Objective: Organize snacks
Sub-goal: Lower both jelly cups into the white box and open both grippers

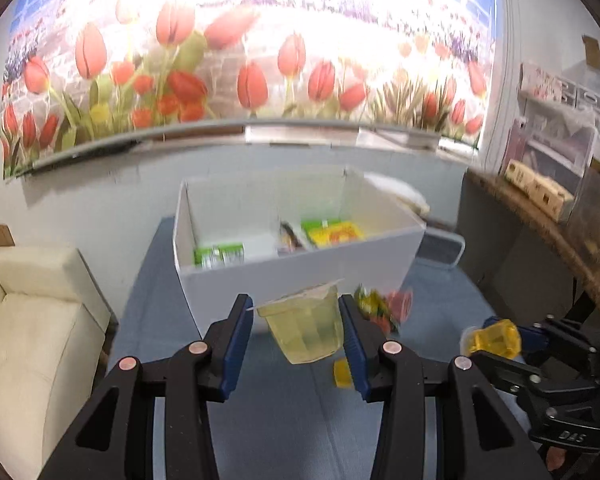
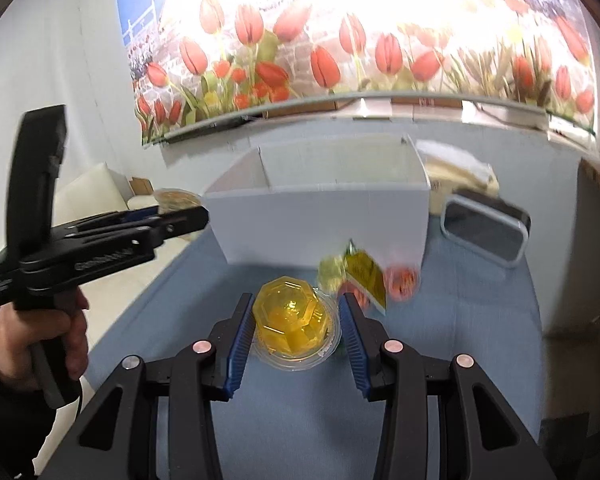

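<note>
Snacks: your left gripper [image 1: 296, 330] clamps a pale jelly cup [image 1: 306, 330], frame center, below the white box [image 1: 300, 276]. Your right gripper [image 2: 296, 328] clamps an orange jelly cup [image 2: 292, 324], center; loose snacks [image 2: 364, 280] lie to its right.

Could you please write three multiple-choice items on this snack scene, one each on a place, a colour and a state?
1. Where do the green packets lie?
A. inside the white box
B. on the sofa
C. on the side shelf

2. What colour is the jelly cup between the right tool fingers?
A. red
B. orange-yellow
C. blue

3. The pale jelly cup at the left tool is:
A. in the box
B. held off the blue cloth
C. crushed flat

A: visible over the box wall.
B: amber through its clear shell.
B: tilted, lifted, both pads against it.
</note>
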The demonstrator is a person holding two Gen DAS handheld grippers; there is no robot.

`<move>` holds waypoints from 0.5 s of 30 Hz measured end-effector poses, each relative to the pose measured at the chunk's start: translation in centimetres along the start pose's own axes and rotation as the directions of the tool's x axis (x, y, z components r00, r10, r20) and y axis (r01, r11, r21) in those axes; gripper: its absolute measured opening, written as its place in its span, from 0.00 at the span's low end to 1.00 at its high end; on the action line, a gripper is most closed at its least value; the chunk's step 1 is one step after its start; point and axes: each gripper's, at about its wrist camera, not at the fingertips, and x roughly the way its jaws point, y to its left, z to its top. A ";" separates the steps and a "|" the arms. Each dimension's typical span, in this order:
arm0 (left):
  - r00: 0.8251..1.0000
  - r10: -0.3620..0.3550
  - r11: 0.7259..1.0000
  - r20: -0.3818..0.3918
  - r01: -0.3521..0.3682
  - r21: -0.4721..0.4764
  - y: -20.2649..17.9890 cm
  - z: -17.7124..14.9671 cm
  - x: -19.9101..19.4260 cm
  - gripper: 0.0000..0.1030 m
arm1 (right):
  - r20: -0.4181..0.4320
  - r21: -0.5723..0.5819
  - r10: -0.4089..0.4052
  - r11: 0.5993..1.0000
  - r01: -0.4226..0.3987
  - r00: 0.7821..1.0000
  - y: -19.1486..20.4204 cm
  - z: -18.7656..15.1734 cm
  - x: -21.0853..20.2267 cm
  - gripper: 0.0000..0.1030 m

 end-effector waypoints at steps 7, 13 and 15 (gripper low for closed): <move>0.998 0.018 1.000 0.052 -0.019 0.014 1.1 4.1 0.5 0.47 | 0.062 -0.039 -0.002 0.999 0.004 0.998 0.5 5.5 1.2 0.45; 0.999 0.003 1.000 0.048 -0.005 0.028 2.6 6.8 2.7 0.47 | 0.077 -0.024 -0.002 1.000 0.004 0.997 -0.6 10.4 4.9 0.45; 0.999 0.002 0.999 0.045 -0.004 0.040 3.0 7.7 3.7 0.47 | 0.070 -0.011 -0.014 1.000 0.015 0.997 -1.4 11.8 6.6 0.45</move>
